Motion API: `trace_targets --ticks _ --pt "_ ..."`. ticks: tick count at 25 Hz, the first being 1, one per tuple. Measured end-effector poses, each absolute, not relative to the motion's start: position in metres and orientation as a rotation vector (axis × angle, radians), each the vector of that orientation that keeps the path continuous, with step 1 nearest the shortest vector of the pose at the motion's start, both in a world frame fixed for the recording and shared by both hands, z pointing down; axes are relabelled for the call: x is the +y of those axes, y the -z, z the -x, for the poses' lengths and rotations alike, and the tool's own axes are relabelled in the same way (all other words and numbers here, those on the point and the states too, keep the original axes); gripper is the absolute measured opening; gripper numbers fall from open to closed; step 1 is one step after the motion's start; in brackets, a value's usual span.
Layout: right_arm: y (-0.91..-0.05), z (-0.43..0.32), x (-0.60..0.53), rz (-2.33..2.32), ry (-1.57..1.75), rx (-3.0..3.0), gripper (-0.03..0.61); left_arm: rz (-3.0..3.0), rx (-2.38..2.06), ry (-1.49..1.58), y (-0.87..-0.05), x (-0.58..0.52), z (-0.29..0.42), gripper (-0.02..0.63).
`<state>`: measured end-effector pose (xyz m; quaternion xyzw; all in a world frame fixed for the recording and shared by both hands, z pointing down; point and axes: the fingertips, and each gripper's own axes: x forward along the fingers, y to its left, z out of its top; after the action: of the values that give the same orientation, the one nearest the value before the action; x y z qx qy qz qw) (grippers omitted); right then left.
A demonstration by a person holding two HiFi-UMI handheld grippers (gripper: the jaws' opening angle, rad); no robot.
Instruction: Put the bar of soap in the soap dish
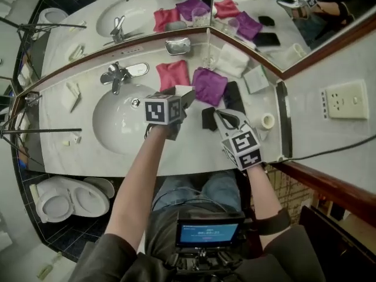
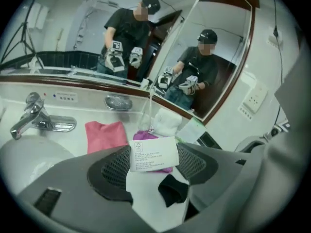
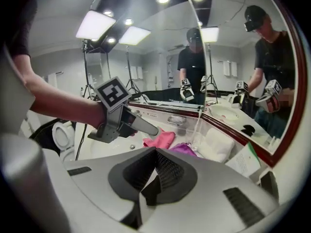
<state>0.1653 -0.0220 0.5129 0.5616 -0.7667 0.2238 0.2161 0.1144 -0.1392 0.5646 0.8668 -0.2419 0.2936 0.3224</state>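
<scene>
Head view of a bathroom corner with mirrors on two walls. A white marble worktop [image 1: 194,153] holds a round white washbasin [image 1: 114,128] at the left.

The left gripper [image 1: 185,97] is raised over the worktop just right of the basin. Its fingers [image 2: 116,168] stand wide apart and press on both sides of a small white cardboard carton with a printed label [image 2: 153,154]. This appears to be the bar of soap in its packaging. The carton is in the air, touching nothing else.

The right gripper [image 1: 222,116] hangs just to the right of the left one. Its fingers are closed together and hold nothing.

The oval, shiny metal soap dish [image 1: 177,46] sits at the far edge of the worktop against the mirror. It is empty and well apart from the carton. Between the carton and the dish lie a folded pink cloth [image 1: 173,74] and a crumpled purple cloth [image 1: 208,86]. A small black item [image 1: 208,118] lies on the worktop below the grippers.

The step in hand looks like lifting and presenting the boxed soap, so nothing is in the dish yet. The next move probably calls for the right gripper to open the carton's end flap and draw the bar out while the left steadies it. After that the soap has to be carried over the cloths to the far dish.
</scene>
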Motion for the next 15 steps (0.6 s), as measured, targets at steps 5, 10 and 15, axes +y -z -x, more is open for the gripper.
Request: trace_targets --ticks 5,10,15 --pt "-0.504 -0.149 -0.061 -1.376 -0.467 -2.196 0.017 -2.085 -0.700 -0.436 -0.548 -0.179 -0.123 0.299" --pt "-0.507 -0.137 -0.100 -1.241 -0.329 -2.229 0.017 -1.880 -0.773 -0.141 -0.547 -0.226 -0.118 0.279" --pt "-0.514 -0.130 -0.126 -1.201 -0.317 -2.274 0.017 -1.787 -0.816 0.001 -0.559 -0.260 -0.114 0.278"
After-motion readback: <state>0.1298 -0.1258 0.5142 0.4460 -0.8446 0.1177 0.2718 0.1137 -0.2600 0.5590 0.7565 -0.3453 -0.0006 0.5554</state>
